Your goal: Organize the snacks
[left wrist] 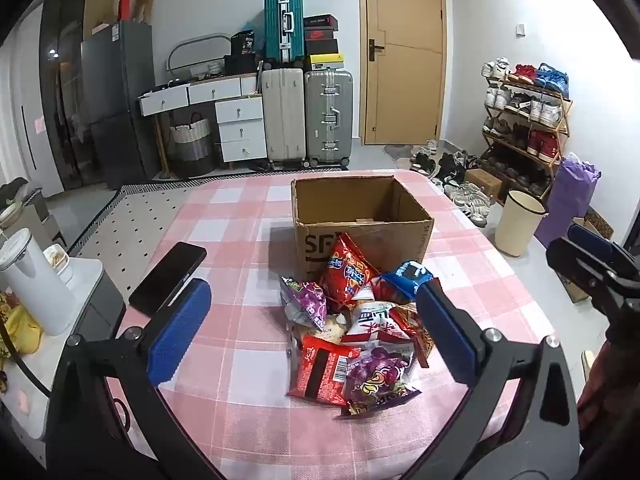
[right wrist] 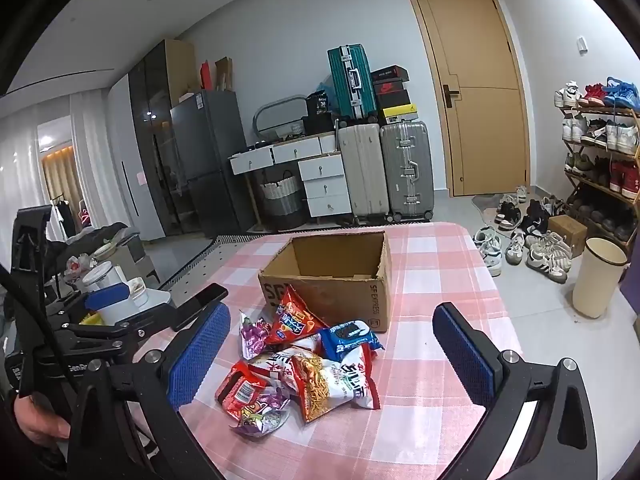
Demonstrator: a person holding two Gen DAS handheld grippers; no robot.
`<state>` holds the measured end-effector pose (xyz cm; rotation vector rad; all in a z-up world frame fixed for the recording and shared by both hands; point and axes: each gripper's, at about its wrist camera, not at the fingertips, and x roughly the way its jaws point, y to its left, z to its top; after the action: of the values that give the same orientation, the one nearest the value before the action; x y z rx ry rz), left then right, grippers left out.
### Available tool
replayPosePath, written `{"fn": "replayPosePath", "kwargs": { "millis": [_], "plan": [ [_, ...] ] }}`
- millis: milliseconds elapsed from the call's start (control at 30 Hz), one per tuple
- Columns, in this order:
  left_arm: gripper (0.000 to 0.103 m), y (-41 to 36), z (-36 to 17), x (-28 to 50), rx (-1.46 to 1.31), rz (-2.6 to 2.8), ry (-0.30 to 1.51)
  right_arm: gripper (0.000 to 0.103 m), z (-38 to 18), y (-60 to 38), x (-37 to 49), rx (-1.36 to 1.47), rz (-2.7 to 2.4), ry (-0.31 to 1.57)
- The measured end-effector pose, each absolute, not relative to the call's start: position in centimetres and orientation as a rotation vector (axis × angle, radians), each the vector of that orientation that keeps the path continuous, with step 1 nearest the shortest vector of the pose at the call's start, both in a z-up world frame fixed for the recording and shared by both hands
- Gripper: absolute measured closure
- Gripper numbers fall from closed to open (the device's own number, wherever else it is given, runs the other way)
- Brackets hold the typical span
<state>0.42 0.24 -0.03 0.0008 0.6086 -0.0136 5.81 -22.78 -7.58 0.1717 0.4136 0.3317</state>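
While both jaws gape, snack pile (left wrist: pixel 352 328) between, untouched

The worktop (left wrist: pixel 240 360) wears a pink-and-white check cloth. A plain brown cardboard box (left wrist: pixel 360 216) stands on it, beside snack packets (left wrist: pixel 360 332) in red, purple, blue and white. Each hand-held gripper (left wrist: pixel 312 332) shows blue pads, seemingly dimpled, on black.

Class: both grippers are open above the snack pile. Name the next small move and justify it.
Probably lower the right gripper onto the blue cookie packet and close on it. Its jaws stand wide and hold nothing, the packet lies on top of the pile near the cardboard box, and the box looks empty.
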Motion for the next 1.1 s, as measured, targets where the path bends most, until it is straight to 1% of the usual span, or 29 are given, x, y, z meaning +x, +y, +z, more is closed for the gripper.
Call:
{"fn": "replayPosePath", "kwargs": {
  "millis": [333, 1100],
  "plan": [
    [0.001, -0.2, 0.4, -1.1, 0.02, -0.034, 0.516, 0.0, -8.2, -22.8, 5.8, 0.162, 0.328, 0.422],
    [0.001, -0.2, 0.5, -1.5, 0.012, -0.029, 0.509, 0.0, -8.0, -22.7, 6.1, 0.162, 0.341, 0.425]
  ]
}}
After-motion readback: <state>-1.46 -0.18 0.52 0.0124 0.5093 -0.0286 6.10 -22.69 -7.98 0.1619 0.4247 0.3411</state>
